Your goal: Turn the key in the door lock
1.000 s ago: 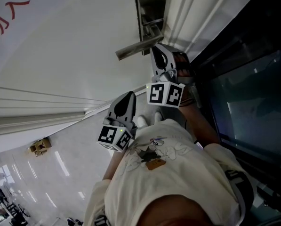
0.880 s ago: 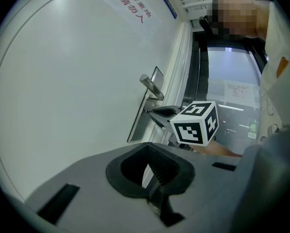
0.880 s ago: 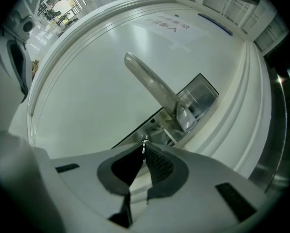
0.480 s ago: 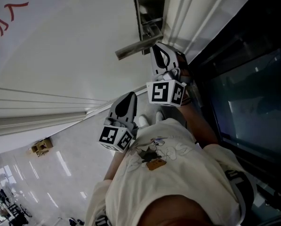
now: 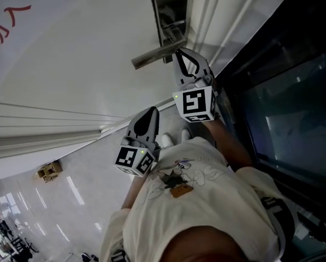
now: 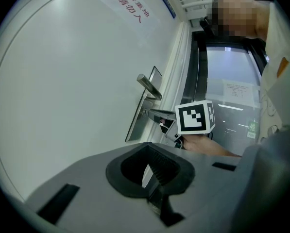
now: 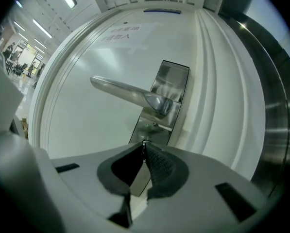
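Note:
A steel lock plate [image 5: 171,10] with a lever handle [image 5: 152,56] is fixed to the white door. My right gripper [image 5: 179,52] points at the plate just under the lever. Seen along its own jaws, the right gripper [image 7: 144,146] is shut, with a small metal glint of the key [image 7: 144,141] at the pad tips against the lock plate [image 7: 171,81], below the lever handle [image 7: 130,91]. Most of the key is hidden. My left gripper [image 5: 149,112] hangs lower, away from the door, and the left gripper [image 6: 148,148] is shut on nothing. Its camera shows the right gripper [image 6: 157,115] at the plate.
A dark glass panel [image 5: 283,91] borders the white door frame [image 5: 217,21] on the right. Red print [image 5: 10,21] is on the door at the upper left. A glossy floor with a cardboard box [image 5: 47,170] shows at the lower left. The person's cream shirt [image 5: 195,201] fills the bottom.
My right gripper has rolled about its own line at the lock, so its marker cube shows a different face. The left gripper has stayed put.

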